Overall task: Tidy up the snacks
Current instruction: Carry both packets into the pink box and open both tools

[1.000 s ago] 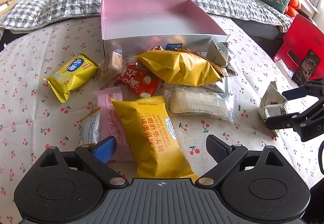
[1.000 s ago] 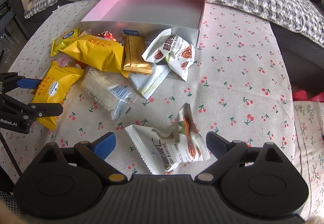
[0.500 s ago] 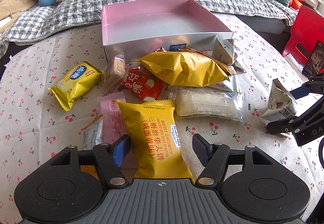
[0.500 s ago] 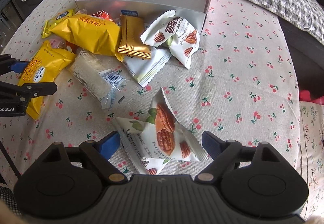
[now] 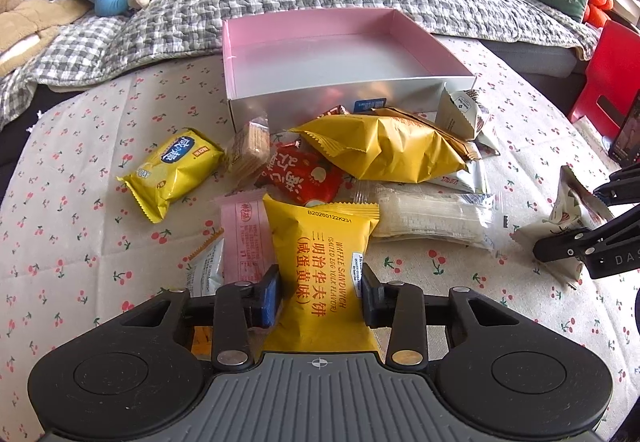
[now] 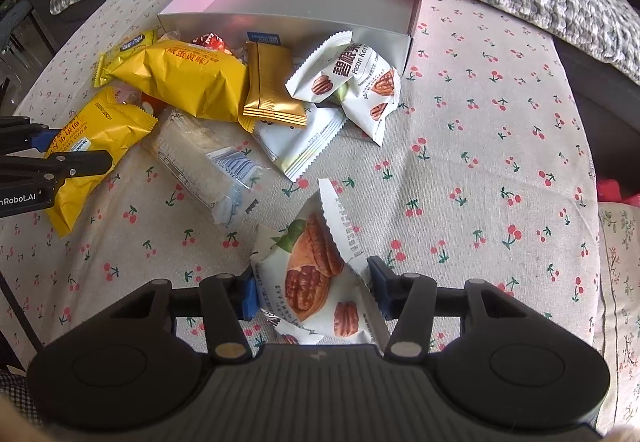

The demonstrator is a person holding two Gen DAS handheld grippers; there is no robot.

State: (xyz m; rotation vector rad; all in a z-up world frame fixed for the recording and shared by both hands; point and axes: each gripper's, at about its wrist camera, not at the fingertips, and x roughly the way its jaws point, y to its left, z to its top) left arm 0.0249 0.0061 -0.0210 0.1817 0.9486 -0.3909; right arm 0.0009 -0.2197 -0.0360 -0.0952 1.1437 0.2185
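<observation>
Now clamped: left gripper (image 5: 320, 292) pinching the yellow waffle sandwich pack (image 5: 322, 274) at its sides, on the cherry-print worktop (image 5: 80, 242) just before the snack pile. Likewise right gripper (image 6: 314, 292) squeezed onto the pecan kernel pack (image 6: 316, 278), apart from the pile. Behind the heap, pink box (image 5: 340, 26), open-topped, nothing visible inside. Beside it, second pecan pack (image 6: 352, 82).
</observation>
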